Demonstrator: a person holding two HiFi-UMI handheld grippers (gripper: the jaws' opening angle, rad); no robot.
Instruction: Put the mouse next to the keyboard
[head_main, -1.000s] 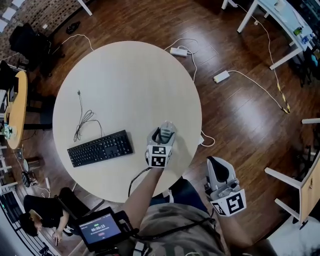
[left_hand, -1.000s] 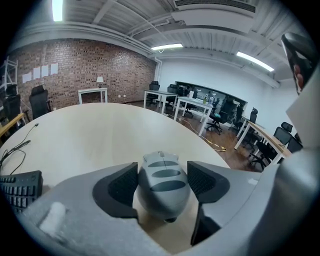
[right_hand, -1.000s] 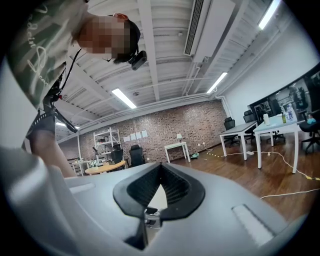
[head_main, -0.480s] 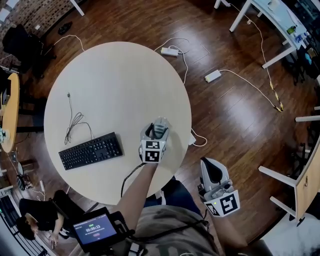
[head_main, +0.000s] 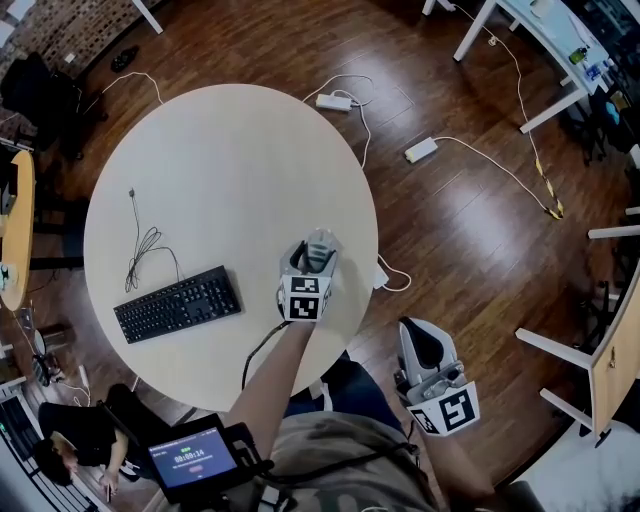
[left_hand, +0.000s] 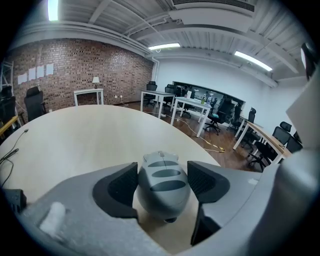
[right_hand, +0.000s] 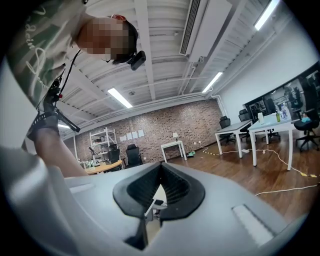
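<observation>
Head view
- Left tongs (head_main: 318, 250) clamped on the mouse (head_main: 318, 260), at the near-right part of the round bench (head_main: 230, 150)
- Keyboard (head_main: 177, 305) lies well apart to the left, near the bench's near-left rim; its cable (head_main: 145, 245) is looped on the far side
- Bare bench runs between mouse and keyboard, so the leftward route looks open, with nothing to dodge
- The rim curves close on the right and near sides of the mouse. If it drops or squirts out that way, it likely goes to the wood floor (head_main: 470, 230)
- Right tongs (head_main: 418, 338) hang off the bench over the floor beside the person, clear of the route

Left gripper view
- Both pads sit against the mouse's flanks and the mouse fills the gap
- The shell is rounded and smooth-looking and tapers forward. Judged risk: it creeps out forward or rolls under a quick swing
- Cannot tell whether the underside is lifted clear; if it drags, it may twist in the grip
- Wide empty bench top ahead. Near the keyboard, a low approach could nudge the keyboard's right end
- Best room for landing looks to be just beside that end, away from the cable loops

Right gripper view
- Jaws together with nothing between them, pointing up toward the ceiling, idle
</observation>
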